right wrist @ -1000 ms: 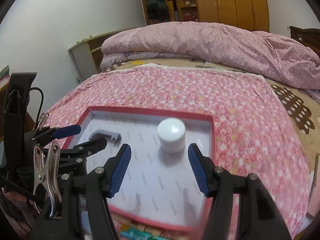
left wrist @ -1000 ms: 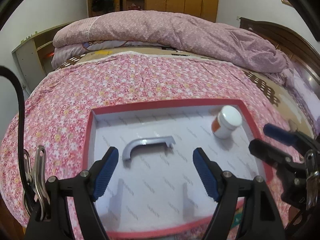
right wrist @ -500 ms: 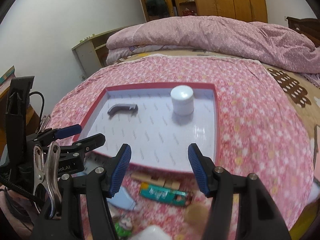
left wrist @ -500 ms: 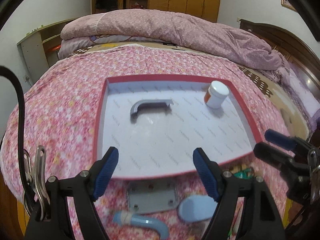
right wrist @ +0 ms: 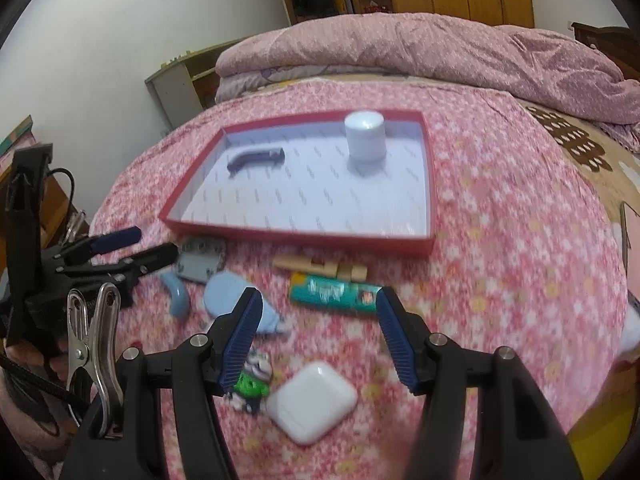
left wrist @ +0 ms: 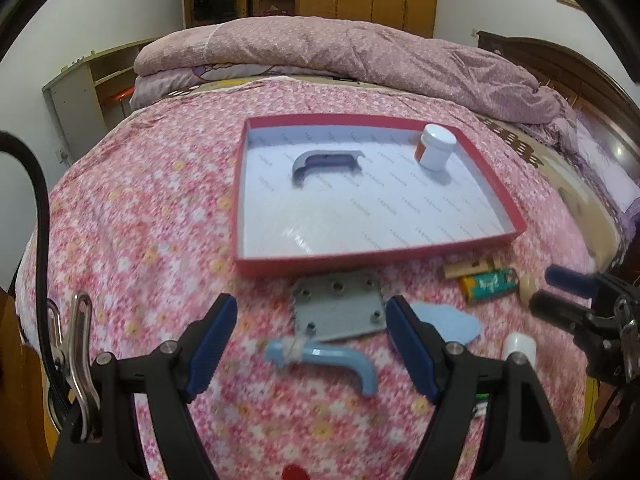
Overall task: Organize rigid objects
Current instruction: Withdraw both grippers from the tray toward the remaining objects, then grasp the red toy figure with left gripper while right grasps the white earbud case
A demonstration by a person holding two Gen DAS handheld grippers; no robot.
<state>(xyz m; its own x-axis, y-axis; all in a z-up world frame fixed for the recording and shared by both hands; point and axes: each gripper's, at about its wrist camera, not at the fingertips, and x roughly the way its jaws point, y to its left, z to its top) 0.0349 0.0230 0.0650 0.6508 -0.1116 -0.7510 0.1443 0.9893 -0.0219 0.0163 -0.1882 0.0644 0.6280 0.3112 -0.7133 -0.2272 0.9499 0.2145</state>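
A red-rimmed tray [left wrist: 496,184] [right wrist: 192,184] lies on the floral bedspread and holds a grey handle [left wrist: 326,162] [right wrist: 256,158] and a white jar [left wrist: 436,148] [right wrist: 365,136]. My left gripper [left wrist: 308,344] is open and empty above a grey plate [left wrist: 338,312] and a light blue curved piece [left wrist: 328,358], in front of the tray. My right gripper [right wrist: 318,340] is open and empty above a teal pack [right wrist: 334,292], a white earbud case [right wrist: 312,400] and a small green figure [right wrist: 252,380].
Wooden blocks [right wrist: 320,266] and a light blue flat piece [right wrist: 228,300] lie in front of the tray. A rolled pink duvet [left wrist: 340,52] lies across the far side of the bed. A shelf unit [left wrist: 84,92] stands at the left.
Both grippers have pulled back from the tray toward the near edge of the bed. The loose objects in front of the tray have come into view. Both stayed open.
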